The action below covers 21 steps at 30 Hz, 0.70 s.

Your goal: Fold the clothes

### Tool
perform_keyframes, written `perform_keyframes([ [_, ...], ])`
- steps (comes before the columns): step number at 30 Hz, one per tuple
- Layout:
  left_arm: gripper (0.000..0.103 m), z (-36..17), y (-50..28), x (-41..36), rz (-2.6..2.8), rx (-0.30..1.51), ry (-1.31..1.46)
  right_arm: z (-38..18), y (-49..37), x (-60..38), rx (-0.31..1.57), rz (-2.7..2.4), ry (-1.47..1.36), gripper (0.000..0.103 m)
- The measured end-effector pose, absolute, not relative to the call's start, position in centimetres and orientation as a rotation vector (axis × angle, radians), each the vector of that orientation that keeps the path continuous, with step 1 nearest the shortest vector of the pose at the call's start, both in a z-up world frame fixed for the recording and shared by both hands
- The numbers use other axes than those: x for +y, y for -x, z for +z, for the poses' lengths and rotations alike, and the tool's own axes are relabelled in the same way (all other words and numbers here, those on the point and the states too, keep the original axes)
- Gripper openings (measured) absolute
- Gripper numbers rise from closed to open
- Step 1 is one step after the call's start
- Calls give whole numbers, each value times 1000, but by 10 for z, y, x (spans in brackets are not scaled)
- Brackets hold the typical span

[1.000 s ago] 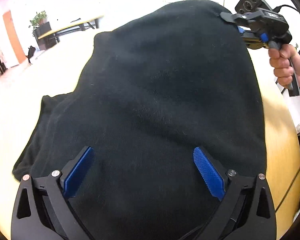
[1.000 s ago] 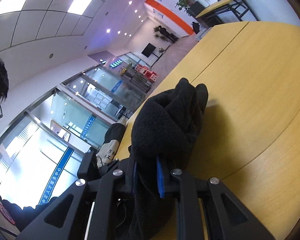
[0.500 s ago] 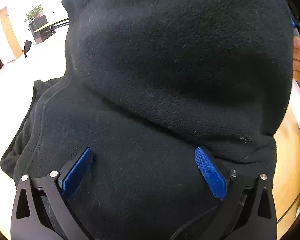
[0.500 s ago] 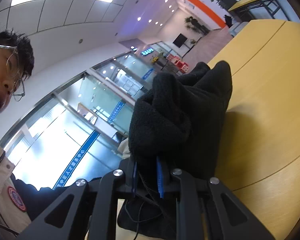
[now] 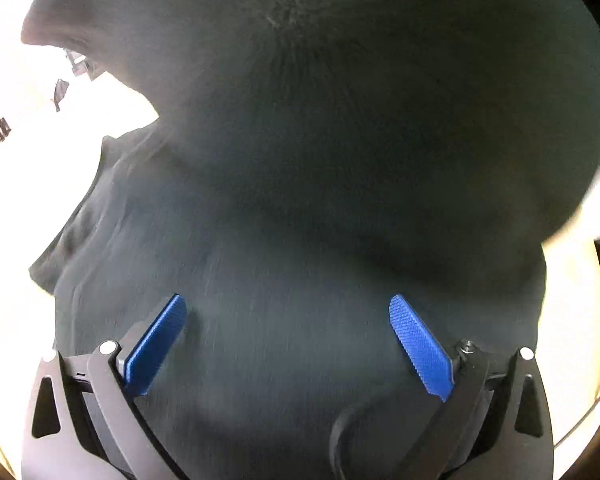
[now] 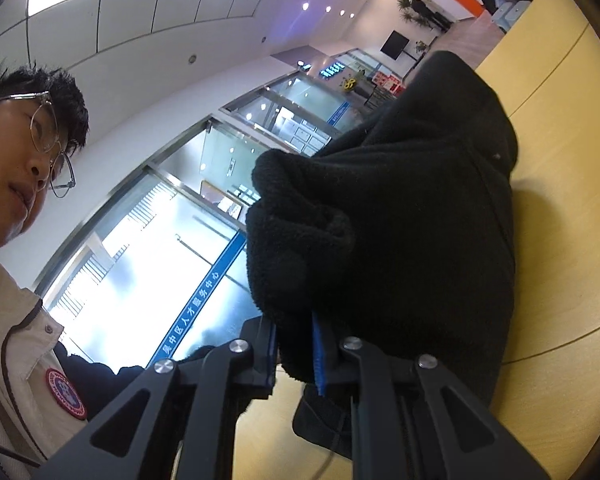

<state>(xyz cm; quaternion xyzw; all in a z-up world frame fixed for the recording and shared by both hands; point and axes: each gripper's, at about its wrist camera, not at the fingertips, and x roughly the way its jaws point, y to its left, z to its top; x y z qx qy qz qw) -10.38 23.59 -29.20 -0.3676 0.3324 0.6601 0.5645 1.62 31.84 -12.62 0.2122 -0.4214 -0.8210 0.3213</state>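
Observation:
A black fleece garment (image 5: pixel 320 168) fills nearly all of the left wrist view, its upper part folded over towards the camera and blurred. My left gripper (image 5: pixel 288 320) hovers just over the lower fleece, its blue pads (image 5: pixel 156 344) spread wide with nothing pinched. In the right wrist view my right gripper (image 6: pixel 294 344) is shut on a bunched edge of the same fleece garment (image 6: pixel 400 220), lifted above the yellow wooden table (image 6: pixel 560 208). The rest of the fleece hangs down to the tabletop.
A person in a beige jacket (image 6: pixel 16 368) leans in at the left of the right wrist view. Behind are glass doors (image 6: pixel 172 248) and a hall. A thin cable (image 5: pixel 580 428) crosses the lower right of the left wrist view.
The right gripper has carried the fleece edge up and over towards the left gripper, so the folded flap now covers most of the left view. The left gripper stays open.

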Motion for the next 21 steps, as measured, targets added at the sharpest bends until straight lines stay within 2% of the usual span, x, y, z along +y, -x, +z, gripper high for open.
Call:
perform_keyframes([
  [4, 103, -305, 97, 229, 1588, 721, 895, -118, -8, 304, -1104, -2098, -562, 15],
  [13, 103, -314, 64, 307, 1649, 660, 923, -96, 13, 270, -1097, -1962, -568, 15],
  [18, 103, -316, 50, 359, 1714, 589, 963, -102, 7, 295, -1094, -1988, -590, 15],
  [21, 100, -304, 45, 352, 1738, 524, 967, -103, 8, 320, -1128, -2039, -576, 15],
])
